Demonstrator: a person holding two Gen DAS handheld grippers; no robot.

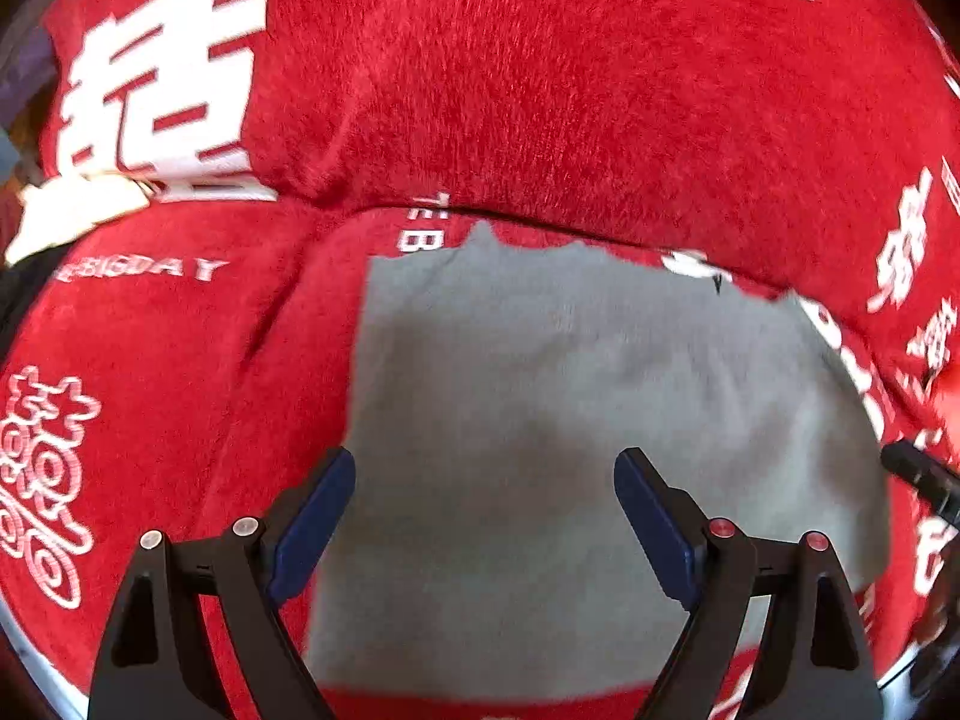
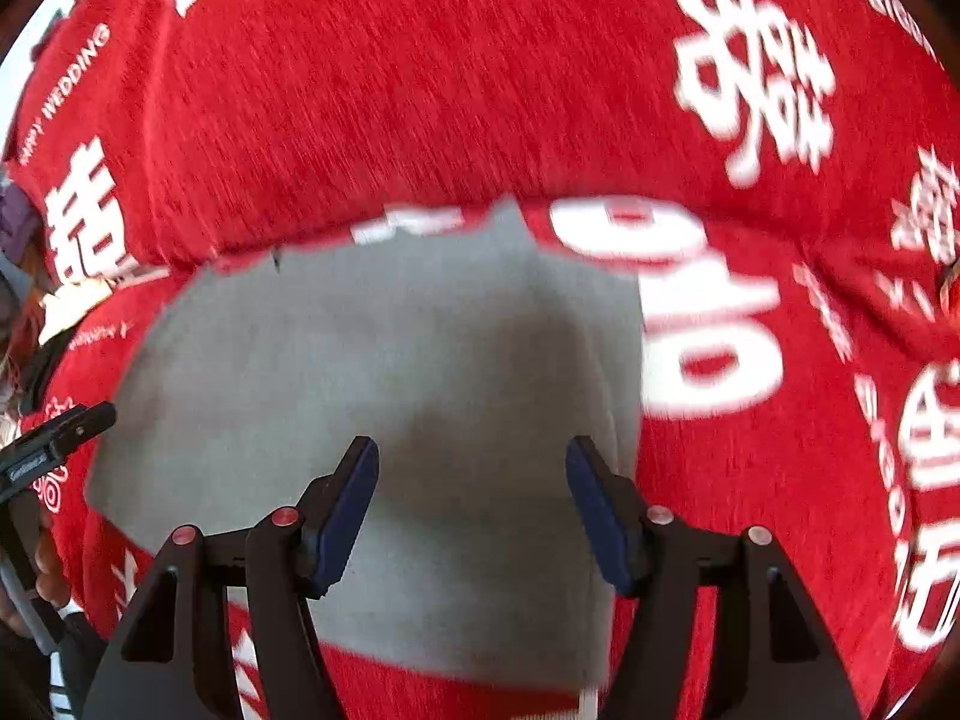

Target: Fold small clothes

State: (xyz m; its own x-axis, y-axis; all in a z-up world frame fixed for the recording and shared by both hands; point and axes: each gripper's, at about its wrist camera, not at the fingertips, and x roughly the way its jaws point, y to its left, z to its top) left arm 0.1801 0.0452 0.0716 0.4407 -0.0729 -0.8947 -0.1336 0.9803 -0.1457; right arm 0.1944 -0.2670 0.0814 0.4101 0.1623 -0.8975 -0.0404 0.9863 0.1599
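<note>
Left gripper [image 1: 485, 474] jaws apart, empty, above the flat grey knit garment [image 1: 600, 408] lying on the red plush printed cover [image 1: 540, 90]. Right gripper [image 2: 473, 468] likewise apart, empty. Cloth looks light, limp; grip corners.

i'm looking down on a red plush cover [image 1: 540, 90] printed with white characters and lettering; a grey folded garment [image 1: 570, 396] lies flat on it, straight-edged, its far edge ragged.

"HAPPY WEDDING" on red blanket [image 2: 420, 90], "BIGDAY" on the same blanket [image 1: 144, 269]
</note>
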